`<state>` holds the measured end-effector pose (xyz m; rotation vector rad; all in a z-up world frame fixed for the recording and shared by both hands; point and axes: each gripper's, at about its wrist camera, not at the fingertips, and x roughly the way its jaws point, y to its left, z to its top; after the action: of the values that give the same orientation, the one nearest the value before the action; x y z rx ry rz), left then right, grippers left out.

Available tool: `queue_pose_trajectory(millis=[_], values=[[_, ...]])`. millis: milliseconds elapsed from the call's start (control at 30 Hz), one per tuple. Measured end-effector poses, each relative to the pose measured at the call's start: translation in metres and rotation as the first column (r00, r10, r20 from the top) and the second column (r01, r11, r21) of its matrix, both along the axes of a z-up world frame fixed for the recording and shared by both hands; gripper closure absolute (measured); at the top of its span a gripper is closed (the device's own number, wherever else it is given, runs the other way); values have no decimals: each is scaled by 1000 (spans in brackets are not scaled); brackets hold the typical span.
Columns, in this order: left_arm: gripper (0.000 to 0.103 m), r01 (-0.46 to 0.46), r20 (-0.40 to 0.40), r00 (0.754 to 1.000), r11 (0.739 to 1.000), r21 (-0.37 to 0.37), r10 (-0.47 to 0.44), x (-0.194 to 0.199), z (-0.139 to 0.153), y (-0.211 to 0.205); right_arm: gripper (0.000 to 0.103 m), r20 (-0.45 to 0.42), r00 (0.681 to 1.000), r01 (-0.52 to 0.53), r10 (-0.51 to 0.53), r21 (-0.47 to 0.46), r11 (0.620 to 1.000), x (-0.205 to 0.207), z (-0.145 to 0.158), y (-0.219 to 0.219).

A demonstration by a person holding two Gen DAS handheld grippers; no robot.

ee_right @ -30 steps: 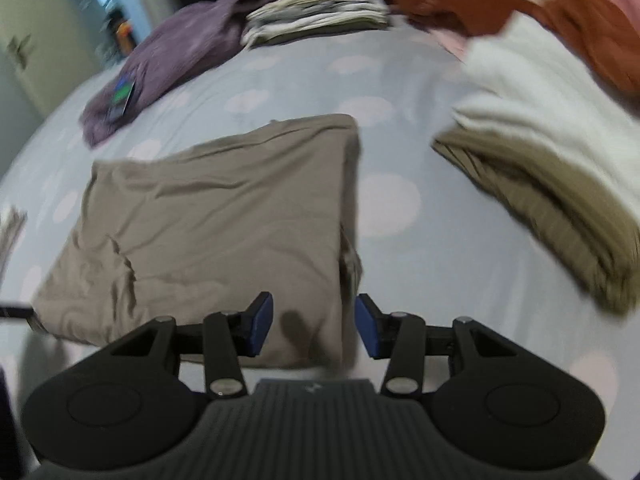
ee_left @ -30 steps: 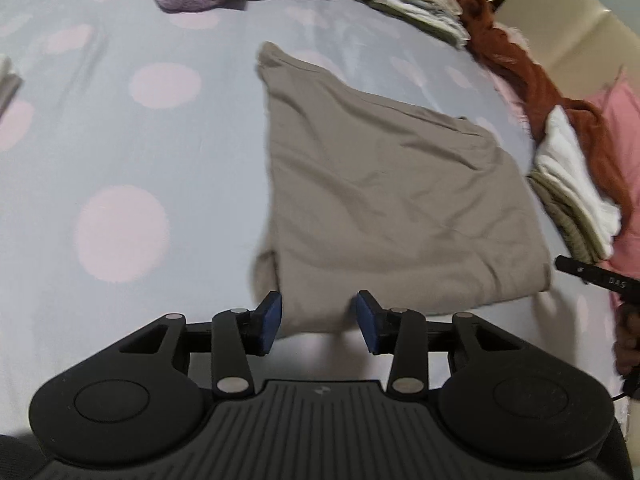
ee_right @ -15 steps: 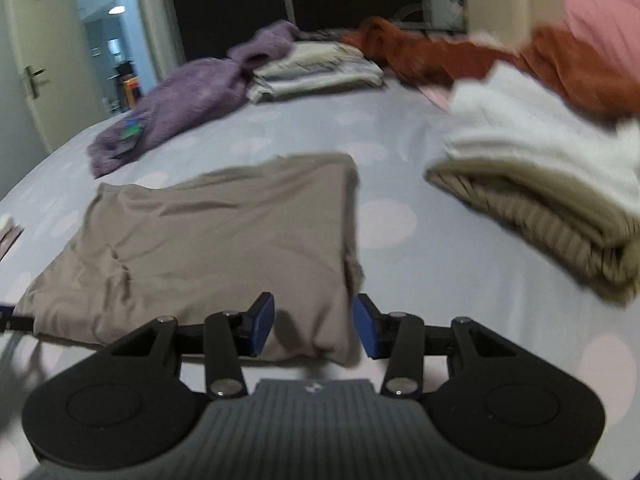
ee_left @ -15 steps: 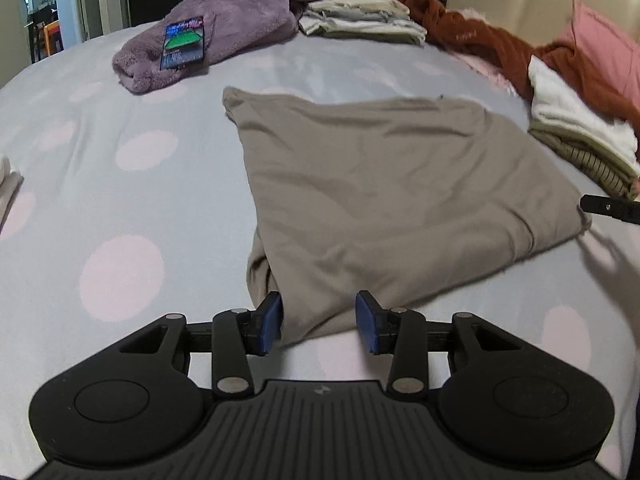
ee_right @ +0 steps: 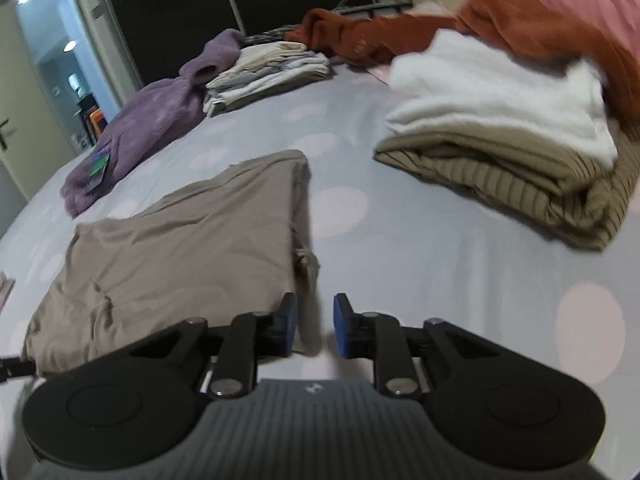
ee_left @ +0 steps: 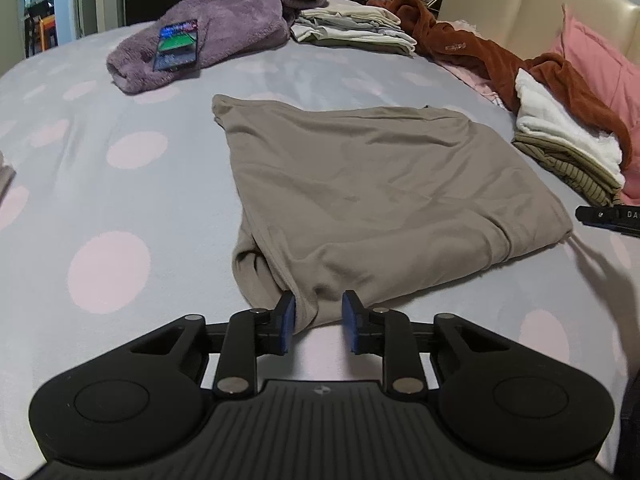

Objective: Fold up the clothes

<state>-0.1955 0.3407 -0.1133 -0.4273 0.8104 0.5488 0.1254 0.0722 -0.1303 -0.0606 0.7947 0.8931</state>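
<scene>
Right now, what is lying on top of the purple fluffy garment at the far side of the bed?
A phone with a lit screen lies on the purple fluffy garment, near its front end. What the garment itself covers on the bed cannot be seen.

Right tongs cut off at frame edge; phone screen illegible.

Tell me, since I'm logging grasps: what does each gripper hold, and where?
Nothing is gripped yet. Both sets of jaws are closing around the near corners of the taupe garment: left gripper, right gripper.
</scene>
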Motion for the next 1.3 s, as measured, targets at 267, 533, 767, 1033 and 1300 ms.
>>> queue_pose_trajectory(millis=[267,533,767,1033,1300], values=[[90,-22,11,1000,1000,-20,22,-2,-1,4,100,14,995,-99,101,-81,992,-12,-10,18],[103,-112,-33,993,993,-29,111,-15,7,14,101,4,999,-40,40,-28,999,1,4,1],[103,-195,-39,980,979,-56,193,-38,22,22,101,-5,999,-46,46,-25,999,3,23,-12],[103,-236,-23,972,967,-99,235,-57,34,24,101,-15,999,-42,41,-26,999,-2,41,-30],[103,-114,-277,960,965,-237,45,-34,1,20,103,-180,980,-135,84,-296,946,7,14,-29]])
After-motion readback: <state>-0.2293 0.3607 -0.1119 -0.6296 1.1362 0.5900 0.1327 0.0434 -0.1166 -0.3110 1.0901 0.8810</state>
